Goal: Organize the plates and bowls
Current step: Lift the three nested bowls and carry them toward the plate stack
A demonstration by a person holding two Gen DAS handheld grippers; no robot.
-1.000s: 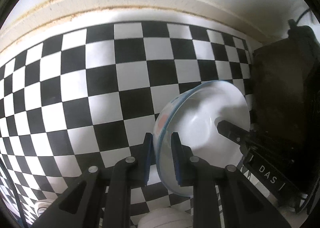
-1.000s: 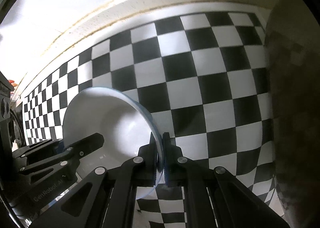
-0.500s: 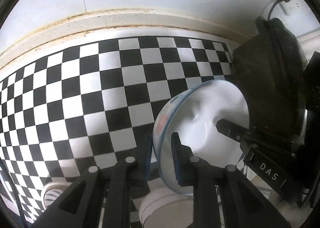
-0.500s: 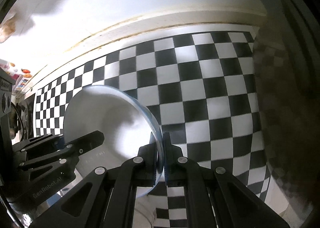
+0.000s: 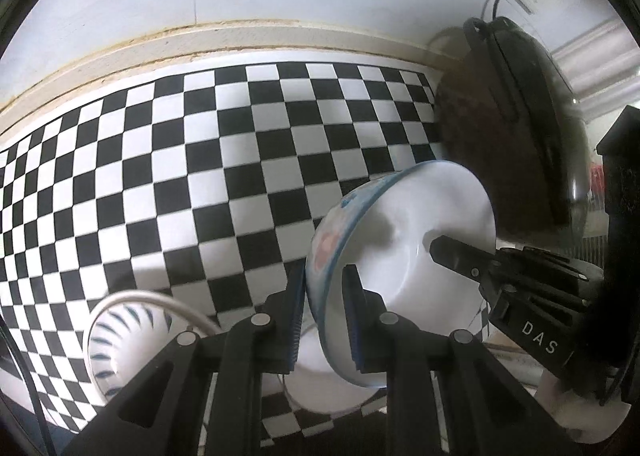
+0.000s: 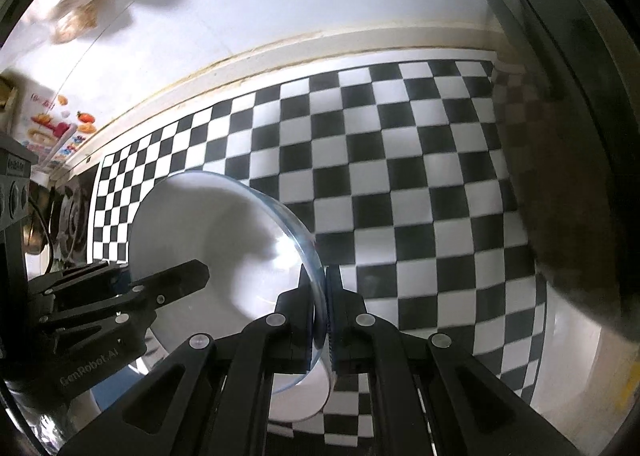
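A white bowl (image 5: 404, 240) with a blue rim and a pink mark outside is held in the air between both grippers, tilted on its side. My left gripper (image 5: 322, 308) is shut on its near rim. My right gripper (image 6: 320, 308) is shut on the opposite rim of the same bowl (image 6: 216, 236). Each gripper shows in the other's view, the right one (image 5: 500, 276) reaching into the bowl, the left one (image 6: 120, 296) at the lower left. Below the held bowl sit a blue-striped white bowl (image 5: 124, 332) and a plain white dish (image 5: 320, 388).
A black-and-white checkered cloth (image 5: 200, 176) covers the counter up to a cream wall edge (image 5: 240, 40). A dark round appliance (image 5: 512, 124) with a cord plugged into a wall socket stands at the right; it also shows in the right wrist view (image 6: 568, 136). A printed package (image 6: 52, 128) is far left.
Both grippers have lifted the bowl higher and pulled back. More wall and the appliance now show, and the striped bowl and white dish have come into view below.
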